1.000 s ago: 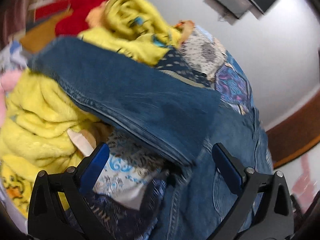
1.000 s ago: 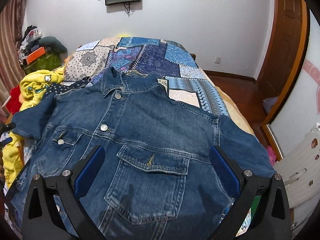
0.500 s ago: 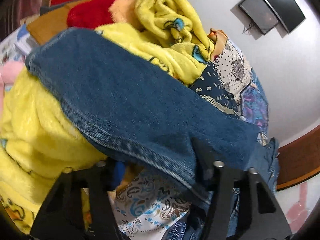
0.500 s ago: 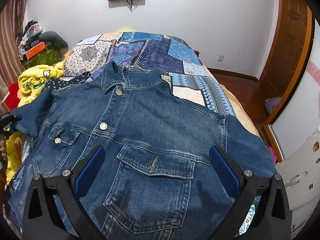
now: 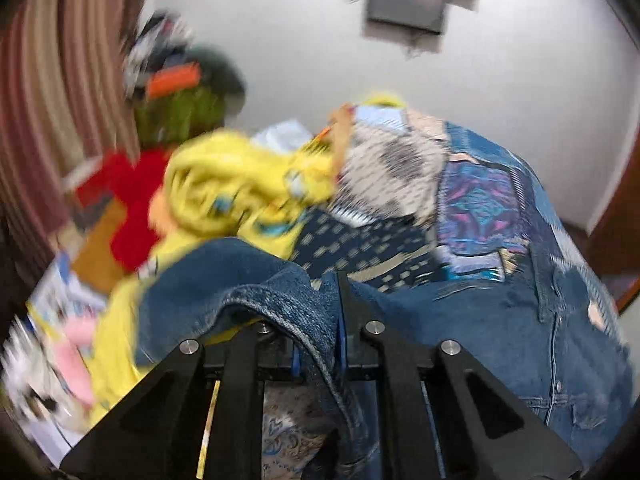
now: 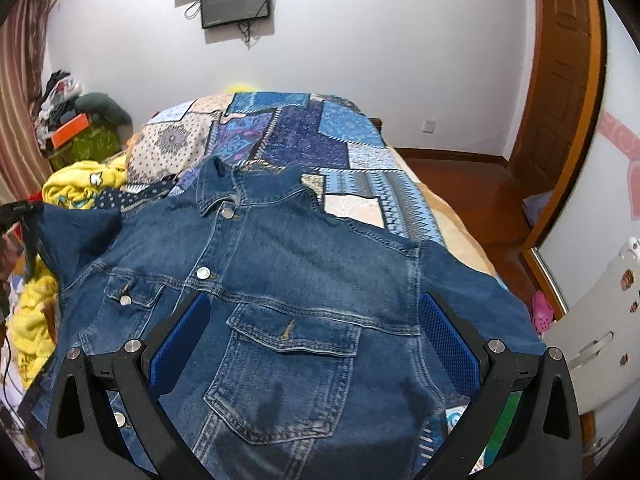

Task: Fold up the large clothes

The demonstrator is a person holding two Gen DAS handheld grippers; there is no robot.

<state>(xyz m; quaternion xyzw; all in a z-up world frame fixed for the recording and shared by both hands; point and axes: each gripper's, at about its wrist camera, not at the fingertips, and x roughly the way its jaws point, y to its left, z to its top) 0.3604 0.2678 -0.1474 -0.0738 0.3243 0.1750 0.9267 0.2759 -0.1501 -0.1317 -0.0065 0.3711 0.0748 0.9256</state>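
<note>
The denim jacket [image 6: 280, 280] lies front-up on the patchwork bedspread [image 6: 320, 136], buttoned, and I take that bedspread as my landmark. Starting at the left, my left gripper [image 5: 318, 344] is clenched on the jacket's left sleeve [image 5: 256, 284]: the jaws stand nearly together, with only a fold of the sleeve's hem pinched between the blue pads. The sleeve is lifted off the bedspread's left edge, above the yellow blanket [image 5: 240, 188] heaped there. That view is blurred, so finer detail escapes me. In the right wrist view I see the same sleeve [image 6: 76, 232] raised at the far left, with the tip of the left gripper [image 6: 16, 212] at its end.

The jacket's long axis runs along the bedspread's length: collar [image 6: 248, 184] toward the far wall with the screen [image 6: 236, 0], hem toward me. Its chest pockets sit either side of the button line.

Further right, my right gripper [image 6: 312, 340] hangs released above the jacket's lower front, jaws spread wide, holding nothing and touching no cloth that I can see. The right sleeve [image 6: 472, 292] lies flat, angled toward the bedspread's right edge, near the wooden door [image 6: 560, 80].
</note>
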